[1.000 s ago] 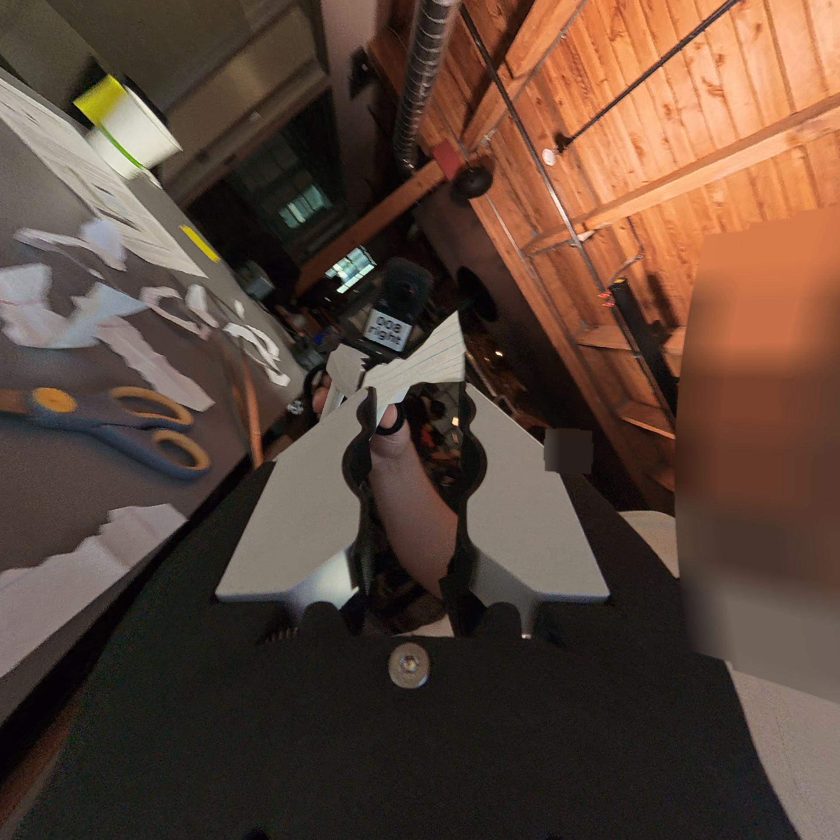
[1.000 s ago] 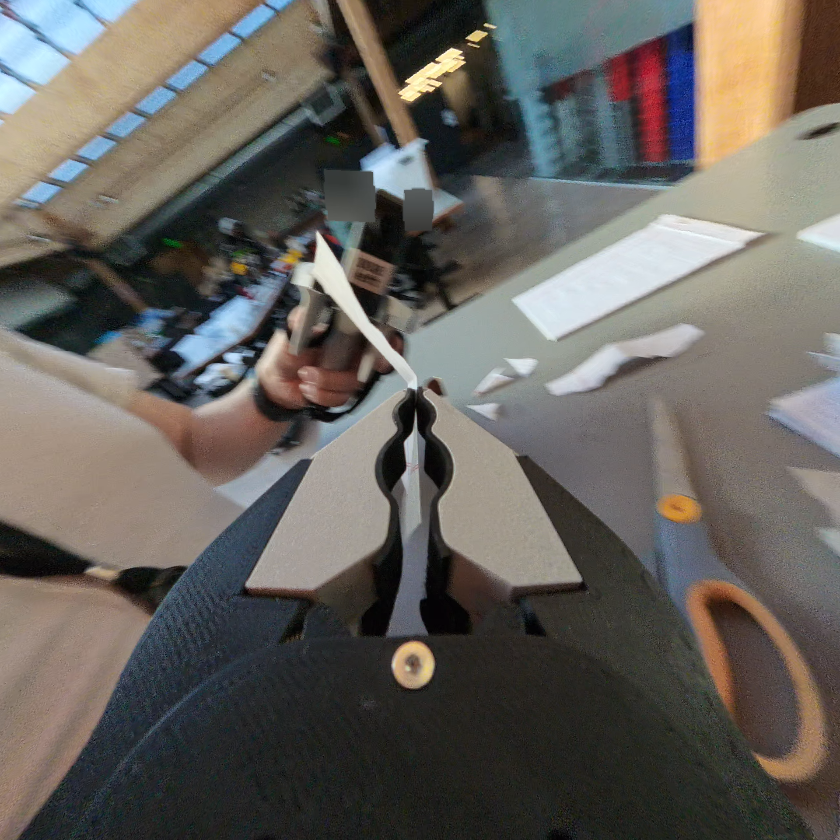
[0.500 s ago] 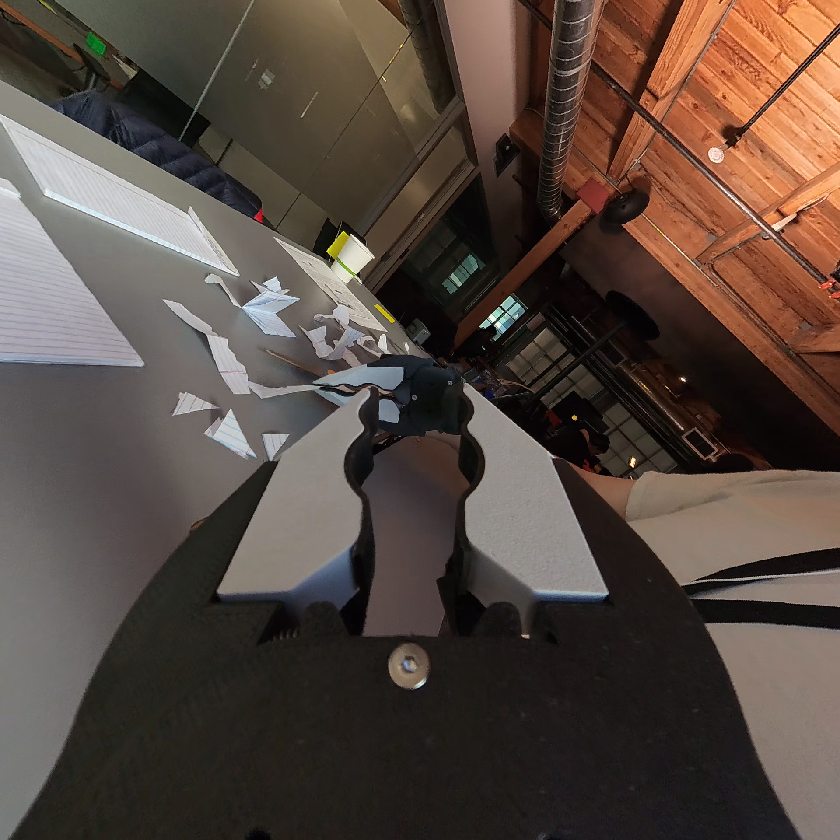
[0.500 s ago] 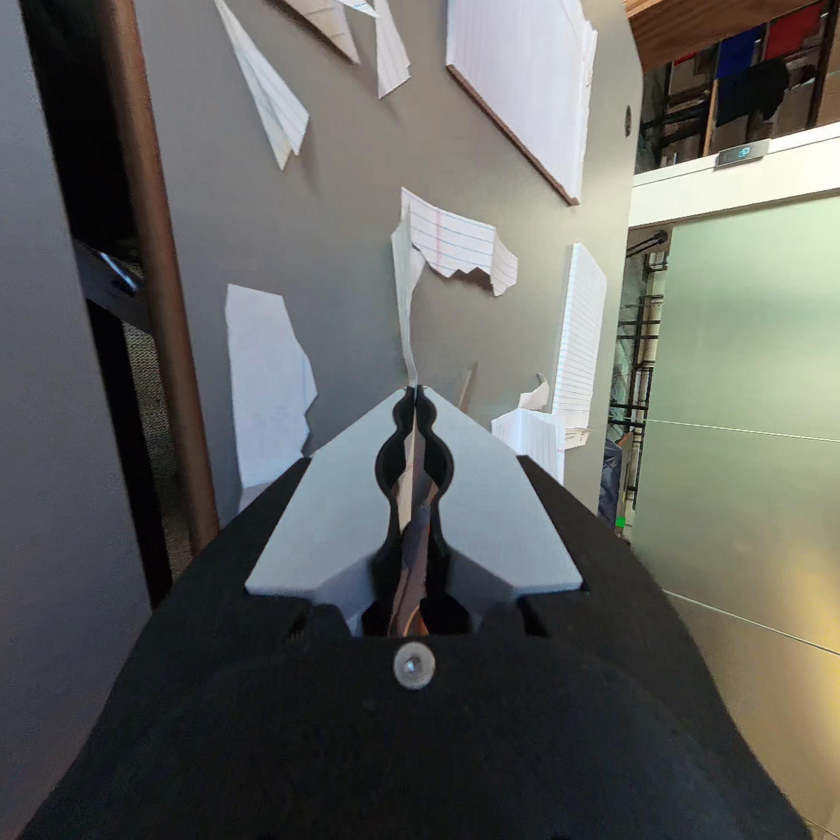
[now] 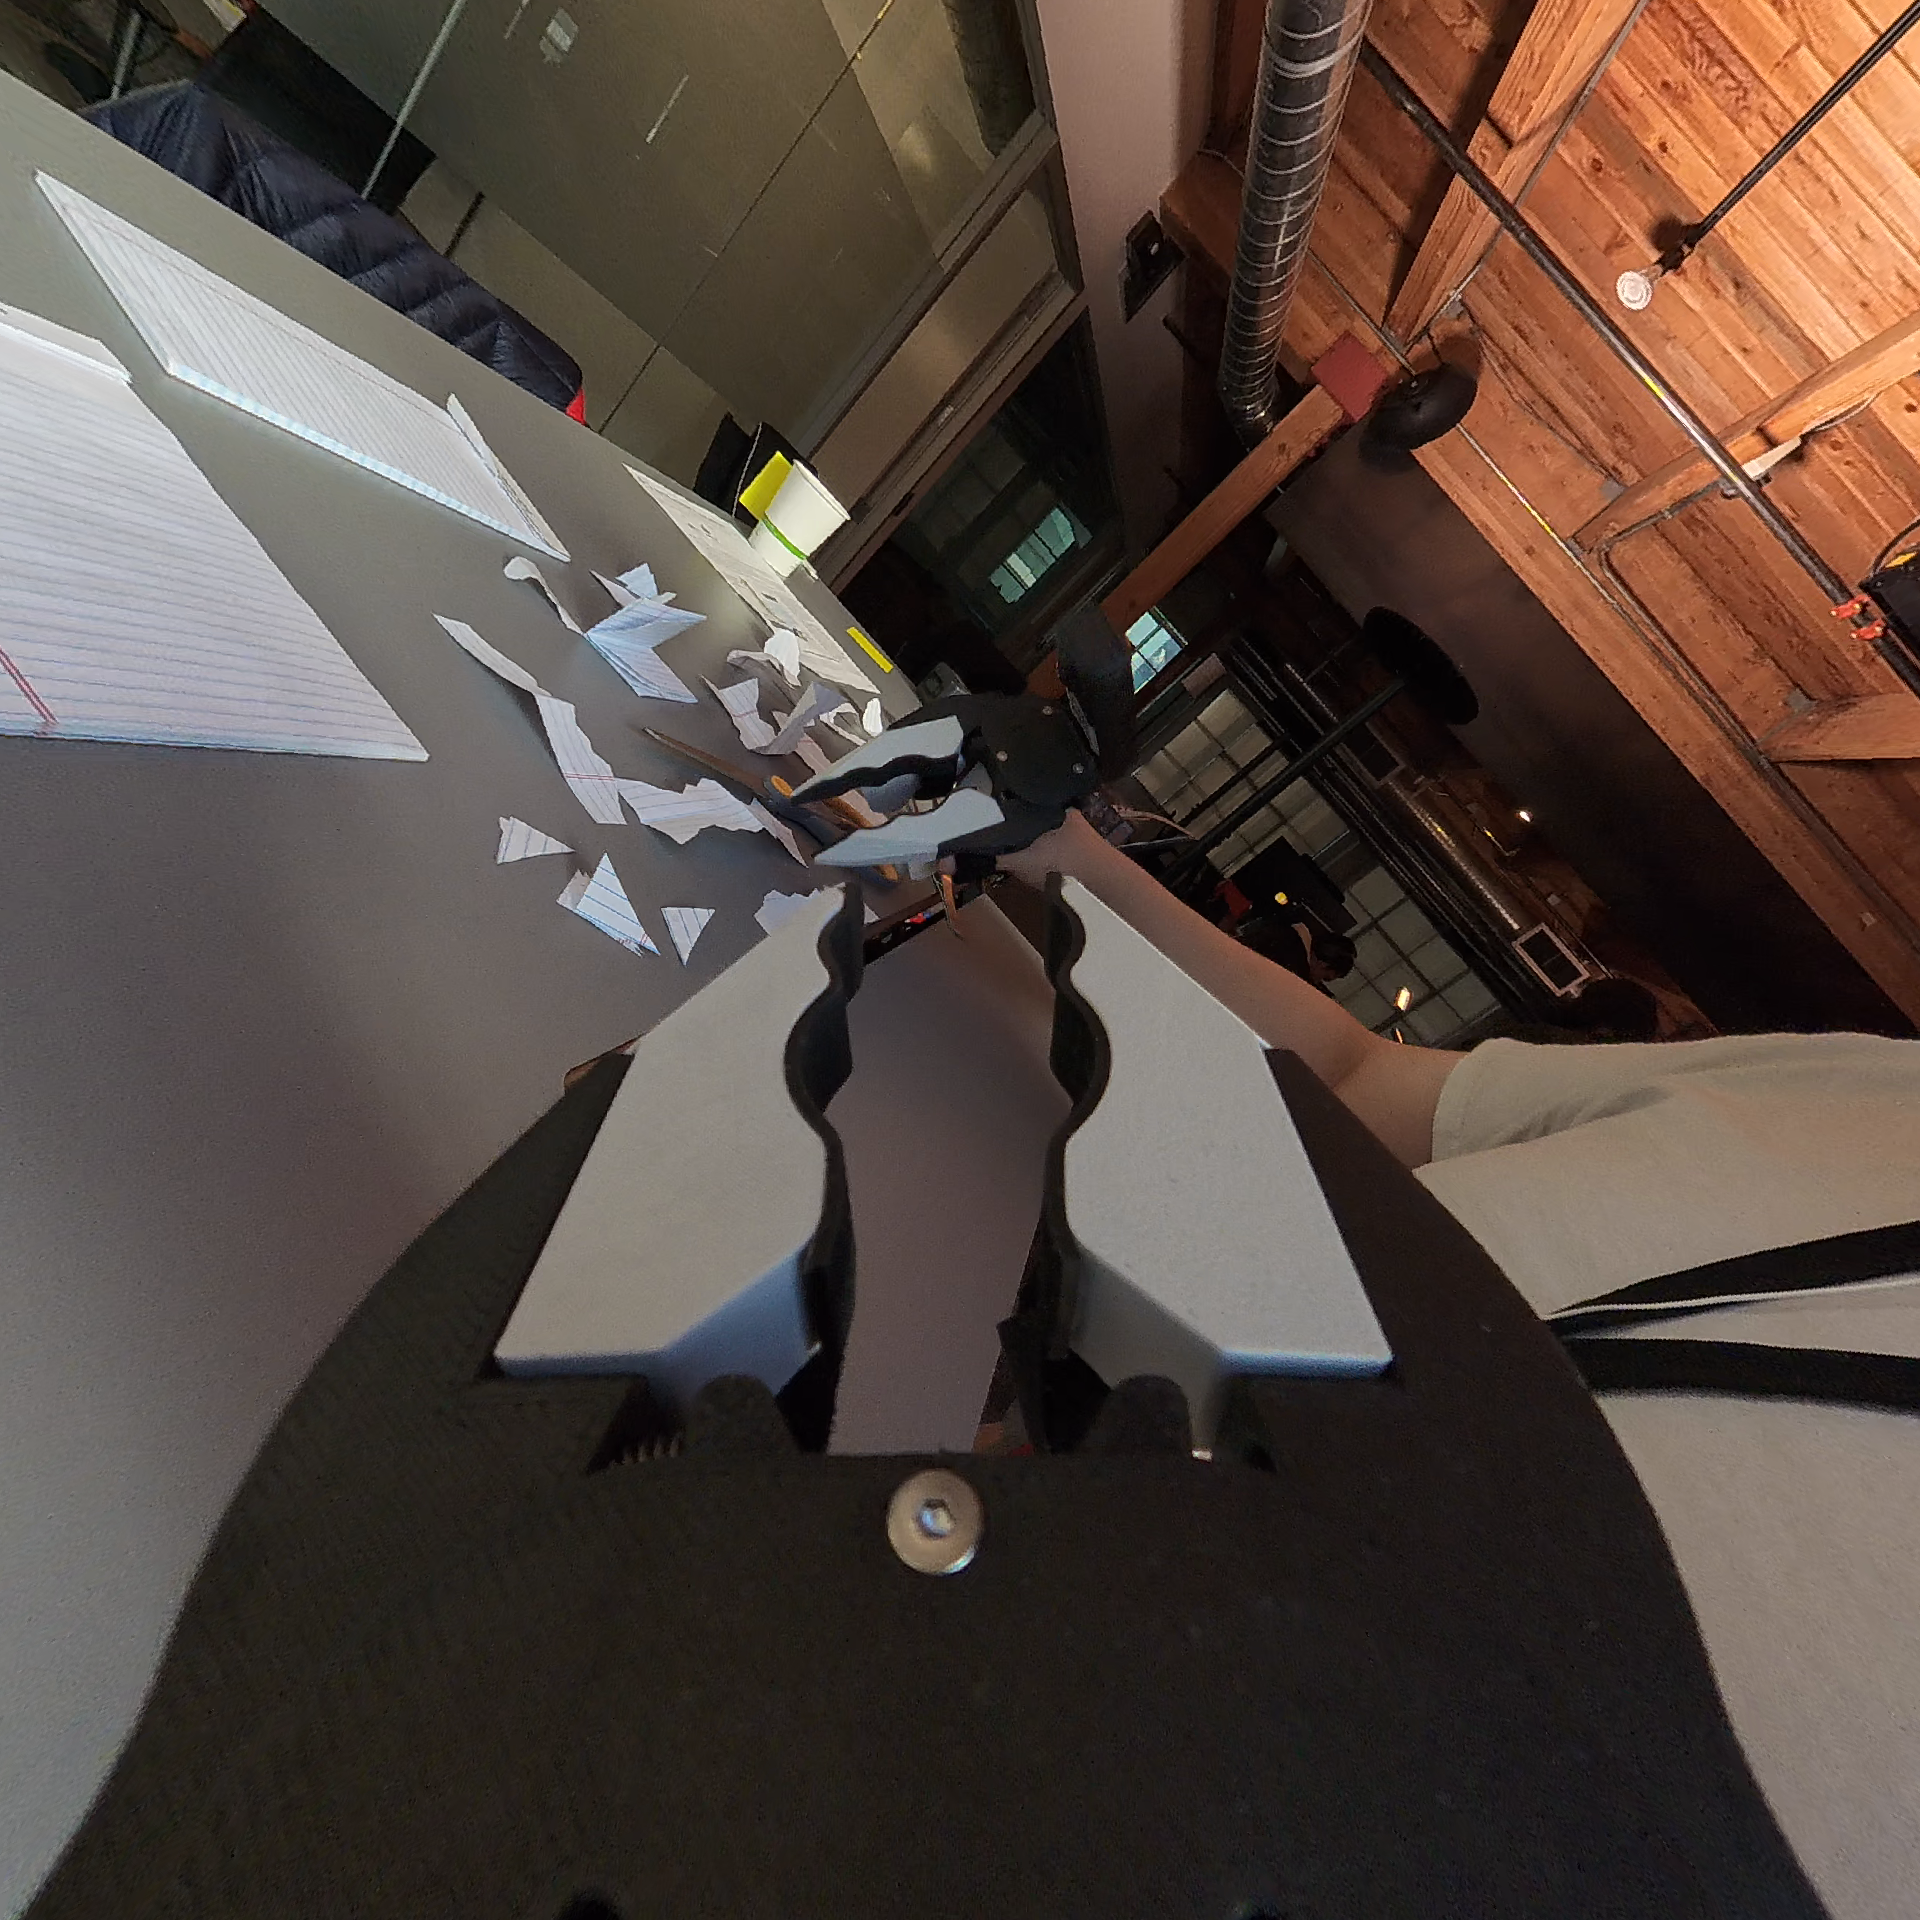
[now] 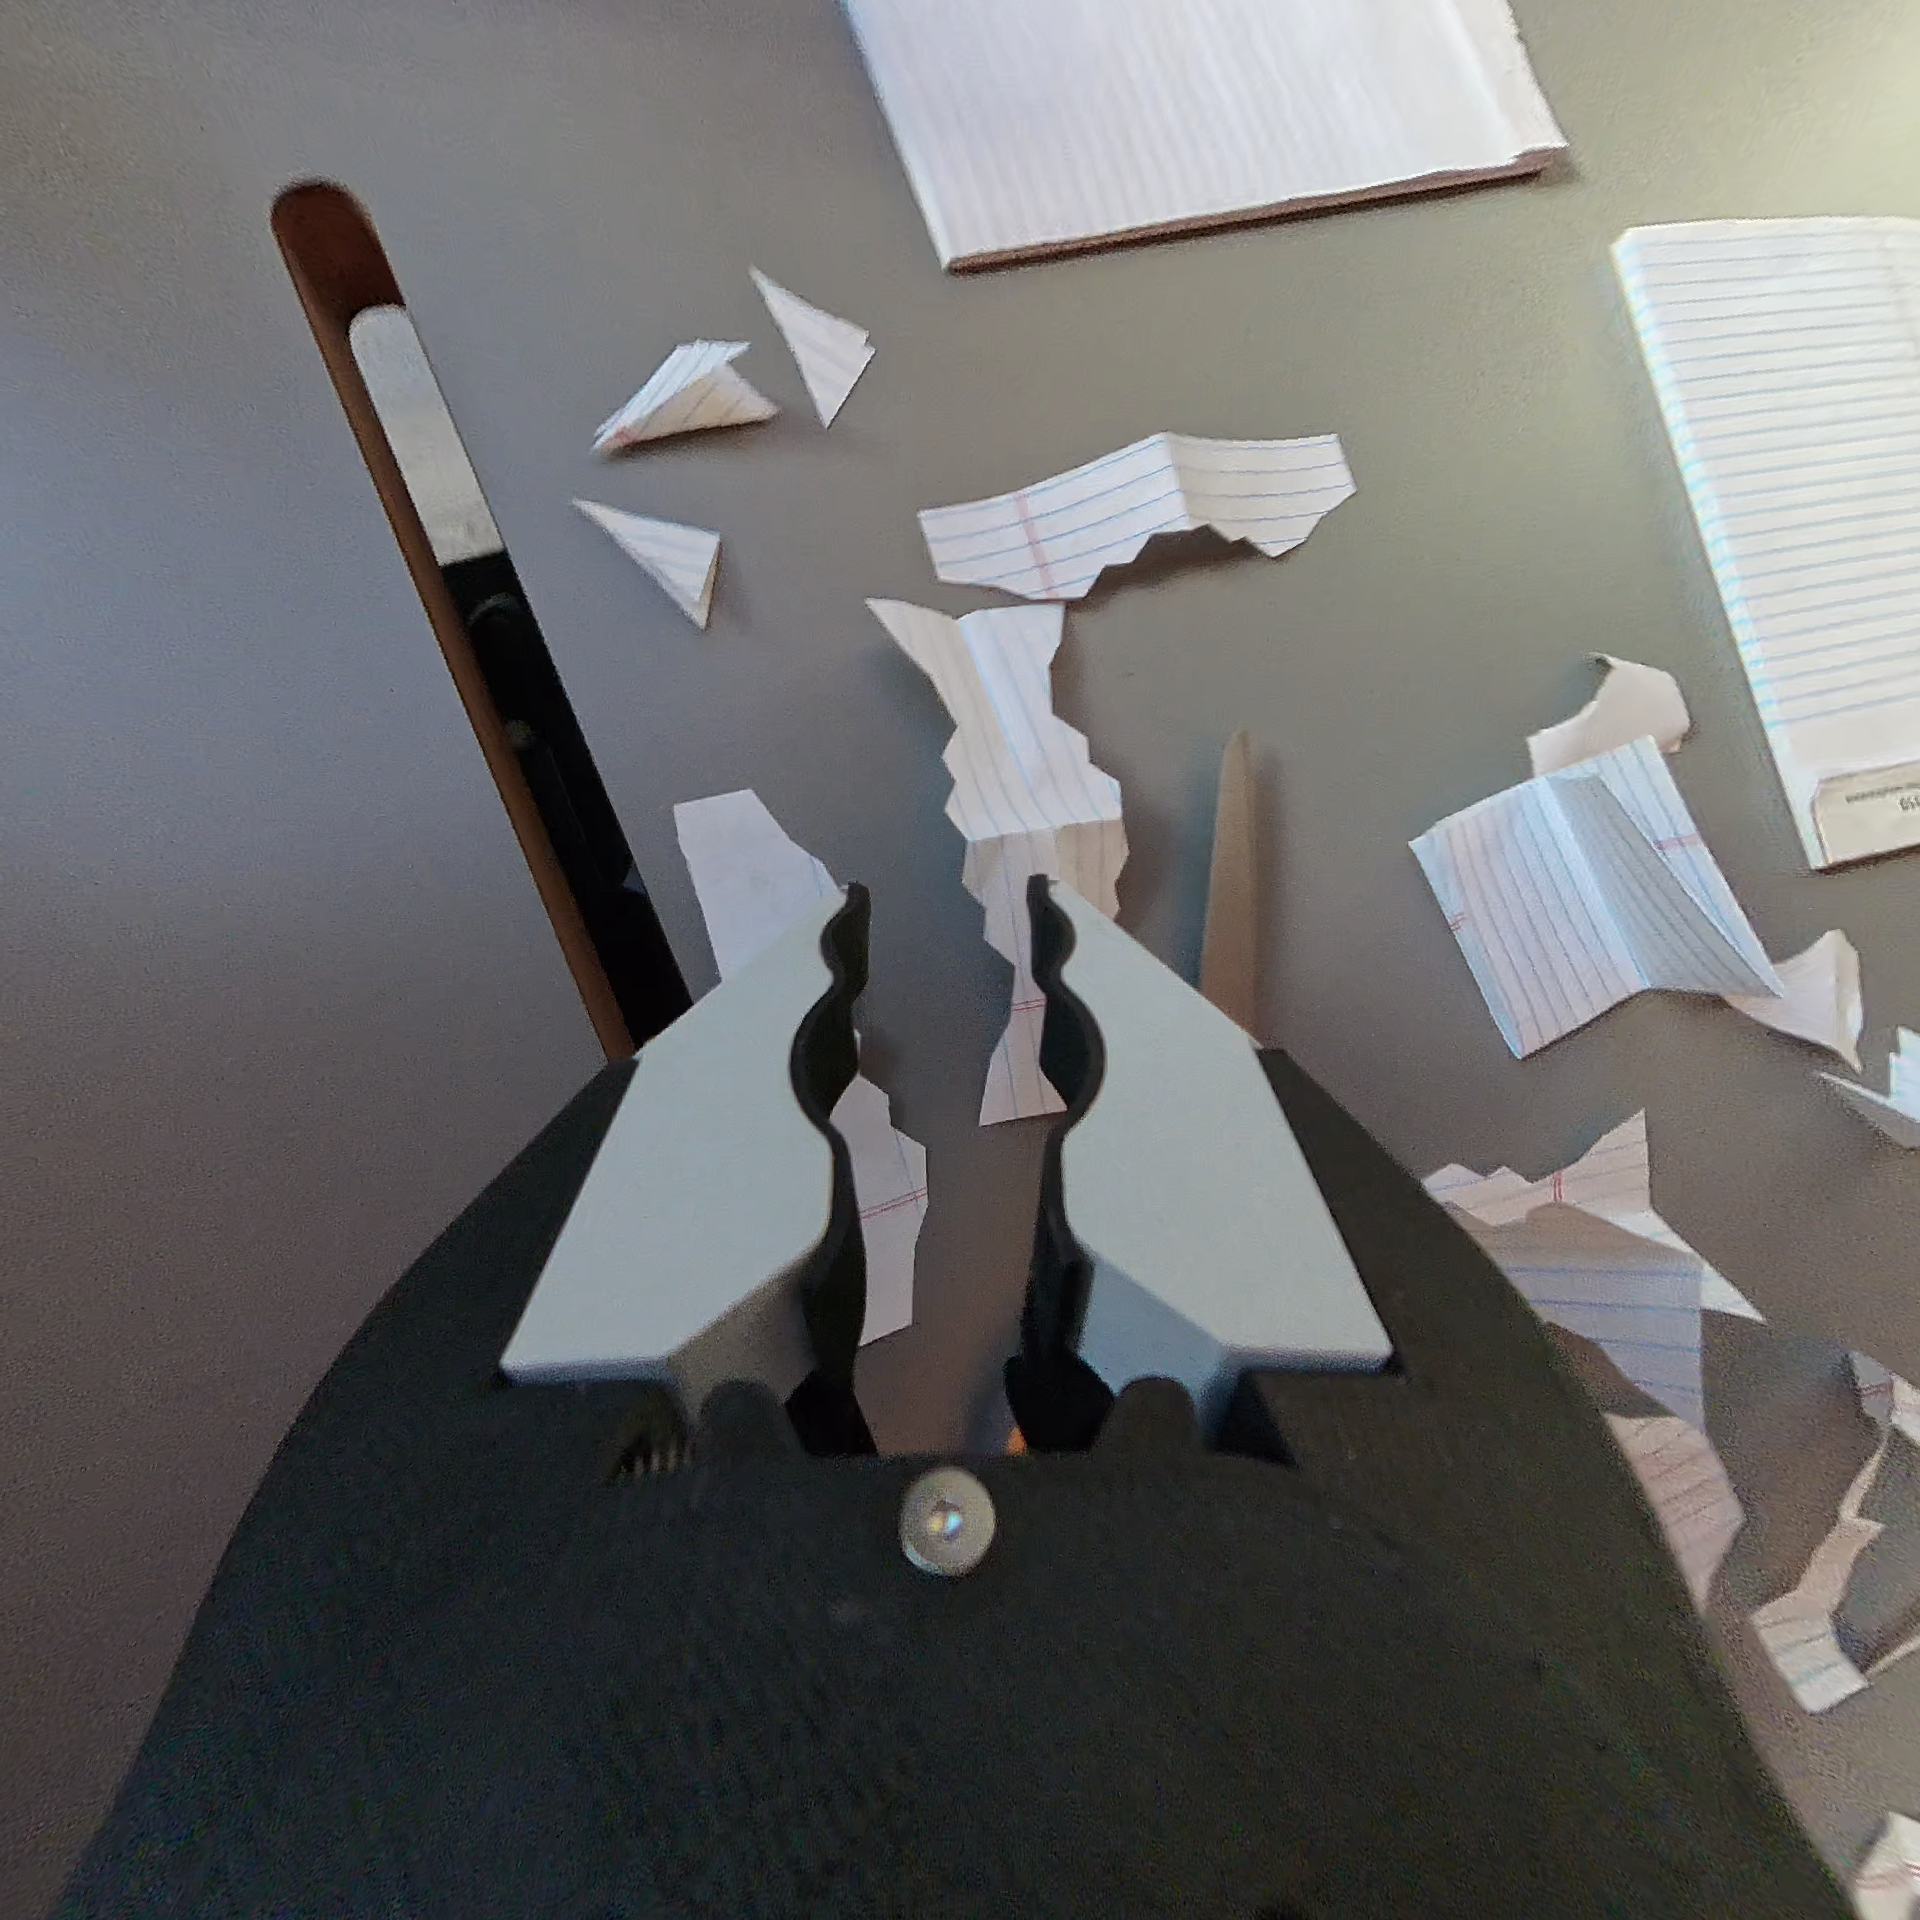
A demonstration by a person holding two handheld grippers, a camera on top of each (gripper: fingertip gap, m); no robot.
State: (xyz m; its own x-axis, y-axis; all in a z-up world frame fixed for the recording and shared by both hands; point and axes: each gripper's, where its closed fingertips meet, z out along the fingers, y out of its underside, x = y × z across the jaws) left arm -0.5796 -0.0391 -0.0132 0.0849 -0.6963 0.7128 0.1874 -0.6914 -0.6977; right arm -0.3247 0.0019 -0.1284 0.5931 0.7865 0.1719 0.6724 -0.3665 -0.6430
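My right gripper [image 6: 948, 891] is open and empty, pointing down at the grey table [image 6: 208, 727]. Just beyond and under its fingers lies a long torn strip of lined paper [image 6: 1023, 769], with another torn strip [image 6: 883, 1195] under the left finger. A scissors blade [image 6: 1231, 862] pokes out beside the right finger. My left gripper [image 5: 951, 899] is open and empty, held off the table edge. In the left wrist view the right gripper [image 5: 894, 805] hovers open over the scissors [image 5: 717, 756] and paper scraps [image 5: 577, 758].
Lined notepads [image 6: 1195, 104] [image 6: 1808, 499] lie at the far side. Several torn and folded scraps [image 6: 1579, 894] are scattered to the right. A long slot [image 6: 416, 499] cuts the table on the left. A white cup [image 5: 800, 509] stands far back. A person's arm [image 5: 1195, 956] holds the right gripper. My hands' fingertips stand some 30 cm from each other. The scissors blade [image 6: 1231, 862] lies some 6 cm from my right tips, 35 cm from my left tips.
My right gripper has swung down over the table and opened, letting go of the paper strip it held. My left gripper stays open and has shifted slightly.
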